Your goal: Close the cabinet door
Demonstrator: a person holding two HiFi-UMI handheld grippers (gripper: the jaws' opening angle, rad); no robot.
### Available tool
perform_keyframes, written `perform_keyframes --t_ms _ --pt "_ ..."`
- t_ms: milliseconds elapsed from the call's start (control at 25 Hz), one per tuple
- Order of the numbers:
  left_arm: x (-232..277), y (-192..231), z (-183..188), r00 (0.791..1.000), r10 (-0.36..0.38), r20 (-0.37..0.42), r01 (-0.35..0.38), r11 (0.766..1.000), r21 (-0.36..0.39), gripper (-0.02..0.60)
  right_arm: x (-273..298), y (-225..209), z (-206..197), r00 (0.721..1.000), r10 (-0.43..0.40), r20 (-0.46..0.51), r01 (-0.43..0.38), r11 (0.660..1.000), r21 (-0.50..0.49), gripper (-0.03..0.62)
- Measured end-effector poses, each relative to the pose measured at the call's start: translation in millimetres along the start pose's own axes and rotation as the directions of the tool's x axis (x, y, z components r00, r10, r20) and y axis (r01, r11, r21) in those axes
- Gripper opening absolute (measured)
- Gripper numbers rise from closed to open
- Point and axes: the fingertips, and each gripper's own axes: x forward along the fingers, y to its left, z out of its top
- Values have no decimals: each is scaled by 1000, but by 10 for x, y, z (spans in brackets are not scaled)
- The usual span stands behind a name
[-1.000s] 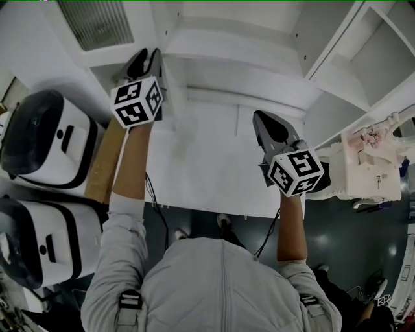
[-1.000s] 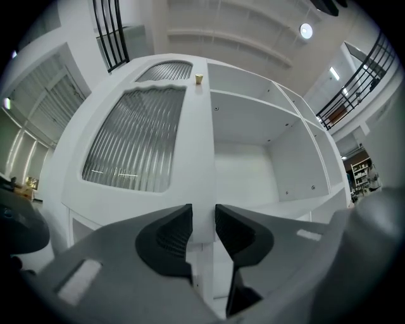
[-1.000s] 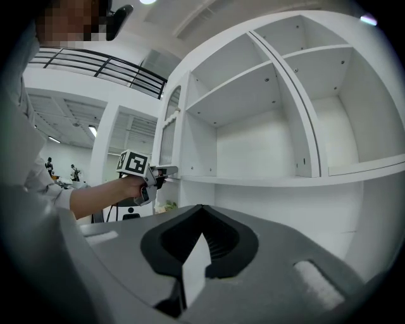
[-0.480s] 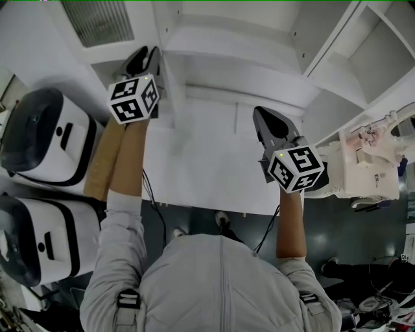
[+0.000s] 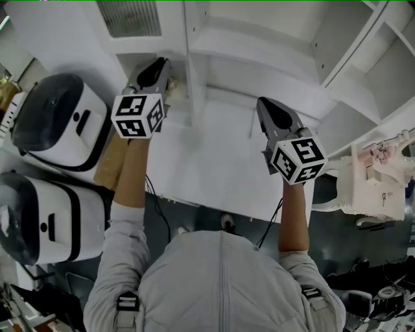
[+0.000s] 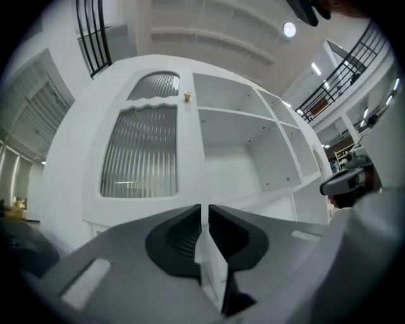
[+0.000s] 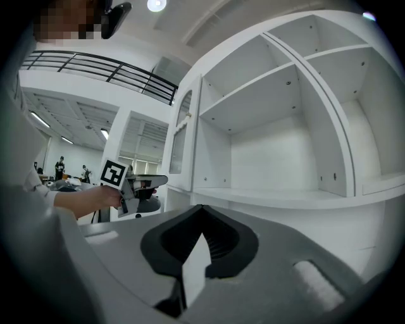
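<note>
1. The place is presenting as a large indoor hall serving as a lab or test space.
2. A railed gallery (image 7: 107,66) is running along an upper level, and a round ceiling lamp (image 7: 156,5) is shining above it.
3. A white cabinet (image 6: 240,126) with a ribbed-glass door (image 6: 142,152) is standing with bare shelves, like a staged set piece.
4. Two white-and-black machines (image 5: 58,123) are sitting at the left, and a white apparatus (image 5: 379,181) is standing at the right.
5. Cables (image 5: 160,224) are trailing down towards the dark floor (image 5: 356,243).
6. People (image 7: 60,168) are standing far in the background.
</note>
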Motion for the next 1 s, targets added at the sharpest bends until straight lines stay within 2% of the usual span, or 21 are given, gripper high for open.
perform_keyframes --t_ms 120,280,480,800,1000 --pt "-285 66 21 999 42 -1 -42 998 45 44 162 143 67 999 44 5 -44 999 -22 2" --pt "-655 149 72 996 82 16 -83 994 71 15 359 368 153 994 106 13 -105 992 -63 2" --pt "-1093 239 149 990 136 42 -141 981 130 15 525 605 269 986 166 33 -162 982 -98 2" --pt "-1454 190 41 993 116 -36 -111 984 137 17 669 848 380 972 232 49 -223 964 -143 2" --pt "-1574 146 56 992 117 -42 -110 984 140 17 733 959 374 965 258 51 -248 957 -149 0"
